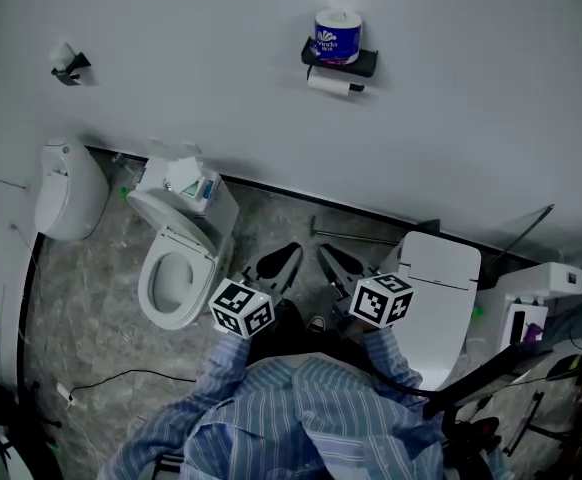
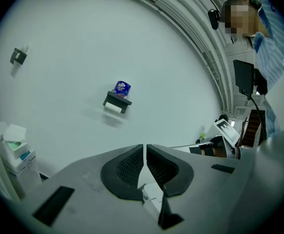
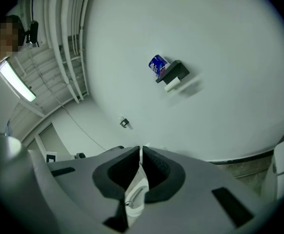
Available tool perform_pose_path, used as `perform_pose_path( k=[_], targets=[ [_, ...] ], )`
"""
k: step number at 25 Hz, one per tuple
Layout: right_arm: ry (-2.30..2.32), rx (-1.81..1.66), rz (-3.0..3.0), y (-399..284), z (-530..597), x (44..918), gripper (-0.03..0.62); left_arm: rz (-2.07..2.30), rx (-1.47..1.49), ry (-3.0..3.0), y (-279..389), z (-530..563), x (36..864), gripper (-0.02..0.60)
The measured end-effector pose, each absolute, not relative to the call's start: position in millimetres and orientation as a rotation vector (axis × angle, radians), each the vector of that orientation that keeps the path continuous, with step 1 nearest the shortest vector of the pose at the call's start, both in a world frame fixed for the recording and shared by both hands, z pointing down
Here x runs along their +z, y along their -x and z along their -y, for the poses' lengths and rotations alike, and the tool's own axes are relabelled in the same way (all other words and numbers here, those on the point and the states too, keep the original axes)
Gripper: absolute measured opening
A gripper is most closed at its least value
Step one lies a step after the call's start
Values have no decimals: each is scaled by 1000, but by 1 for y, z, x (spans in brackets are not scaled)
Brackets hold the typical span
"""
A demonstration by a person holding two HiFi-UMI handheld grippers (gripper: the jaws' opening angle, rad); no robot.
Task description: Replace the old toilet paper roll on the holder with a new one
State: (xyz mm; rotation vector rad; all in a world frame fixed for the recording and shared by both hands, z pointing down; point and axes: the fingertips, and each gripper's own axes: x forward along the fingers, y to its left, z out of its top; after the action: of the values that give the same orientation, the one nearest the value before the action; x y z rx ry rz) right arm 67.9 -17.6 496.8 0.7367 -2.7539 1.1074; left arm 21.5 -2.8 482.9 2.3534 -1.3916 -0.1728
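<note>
The holder (image 1: 363, 64) is a dark shelf fixed high on the pale wall (image 1: 171, 28). The new roll (image 1: 337, 36), in a blue and white wrapper, stands upright on top of it. The old roll (image 1: 331, 85), white and thin, hangs on its side just beneath the shelf.

Both tools are held low in front of the person, well apart from the holder and pointed toward the wall. The left hand-held gripper (image 1: 279, 264) has its jaws pressed together with nothing between them; in the left gripper view the dark ribbed pads (image 2: 130, 167) meet at a thin seam. The right hand-held gripper (image 1: 339, 266) is also closed and empty, its pads (image 3: 156, 168) touching at the tip.

Below the left hand-held gripper, a toilet (image 1: 176, 280) with its seat down stands on the grey marbled floor (image 1: 91, 318). A second white toilet (image 1: 441, 288) with its lid shut is at the right. A small dark hook (image 1: 69, 65) sits on the wall far left of the holder. The person's striped sleeves (image 1: 301, 408) fill the bottom of the head view.
</note>
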Motion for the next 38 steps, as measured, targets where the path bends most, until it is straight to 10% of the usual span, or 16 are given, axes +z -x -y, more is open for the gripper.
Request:
perform_pose_path(
  k=[32,38],
  targets=[
    [-1097,1122,2708,-8,266,495,21,1084,-246,-2422,53,284,467,23],
    [-1231,1122,2660,-10,285,501,21,907,-335,-2357,50,328,466,134]
  ],
)
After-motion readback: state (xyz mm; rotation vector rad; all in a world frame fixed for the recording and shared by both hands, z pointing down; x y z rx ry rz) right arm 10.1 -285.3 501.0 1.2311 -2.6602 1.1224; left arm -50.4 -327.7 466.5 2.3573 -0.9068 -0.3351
